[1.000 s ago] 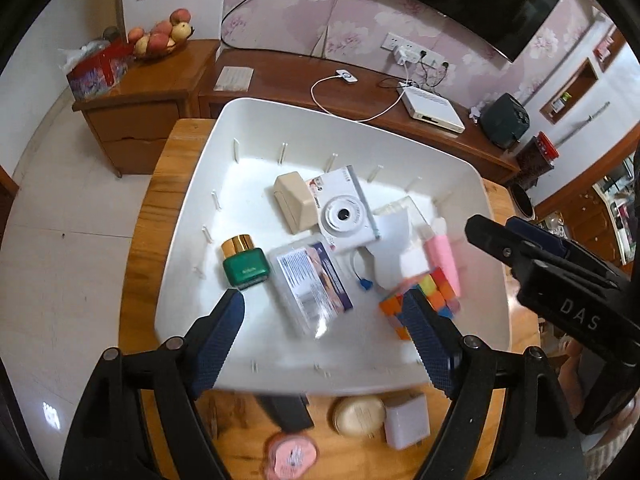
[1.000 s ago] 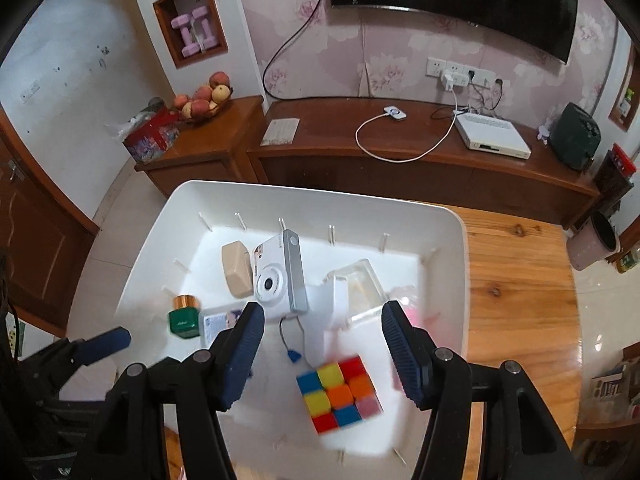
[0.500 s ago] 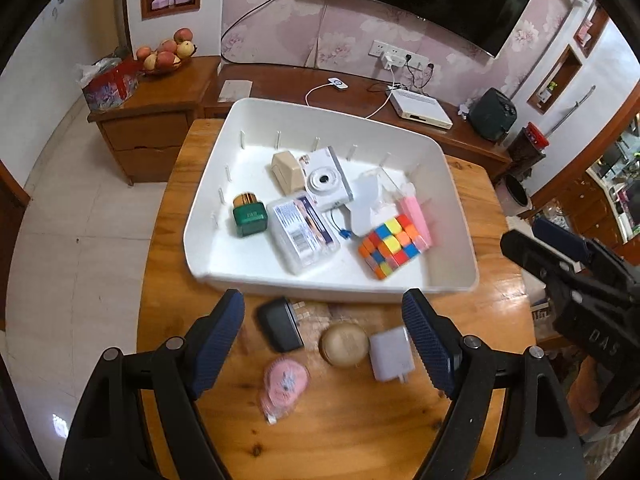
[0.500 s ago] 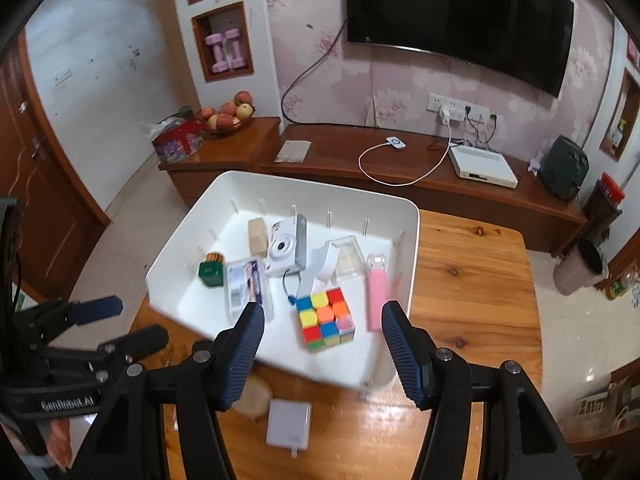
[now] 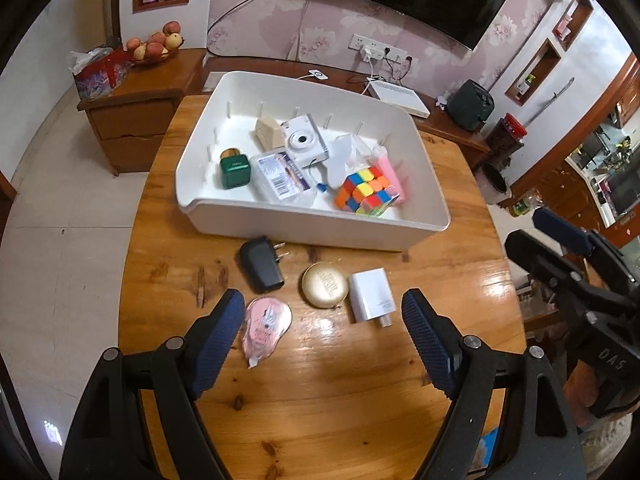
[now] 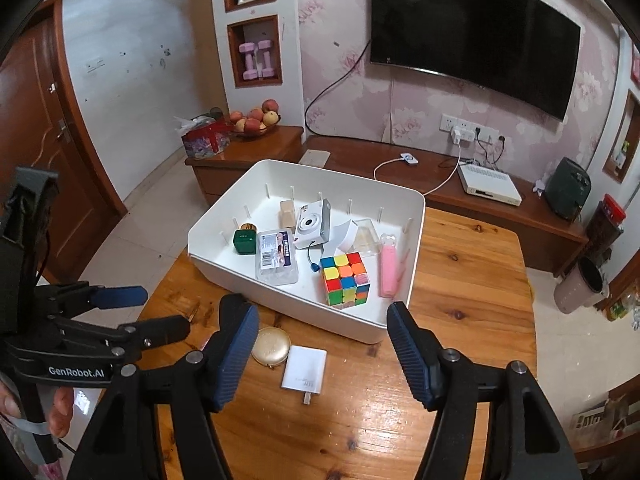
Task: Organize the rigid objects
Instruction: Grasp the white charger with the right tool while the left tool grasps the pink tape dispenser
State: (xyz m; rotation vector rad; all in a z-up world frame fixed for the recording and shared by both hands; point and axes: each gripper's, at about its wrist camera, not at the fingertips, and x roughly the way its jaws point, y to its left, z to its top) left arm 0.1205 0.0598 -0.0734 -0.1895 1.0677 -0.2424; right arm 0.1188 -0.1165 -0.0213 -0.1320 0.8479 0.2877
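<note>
Bin: the white bin (image 5: 304, 228) sits on the far half of the table (image 5: 320, 400), long axis running left to right.
Inside the bin: colour cube (image 6: 345, 279) near the front wall; pink tube (image 6: 388, 266) right of it, lengthwise front to back; white camera (image 5: 306, 142) toward the back.
In front of the bin: black plug (image 5: 261, 266), gold compact (image 5: 325, 285), white charger (image 5: 372, 296) with prongs pointing away from the bin, pink mouse-shaped item (image 5: 265, 322).
Left hand-held gripper (image 5: 322, 338): spread wide, empty, above the table short of the bin.
Right hand-held gripper (image 6: 322, 356): spread, empty, tilted down toward the bin's front wall.
</note>
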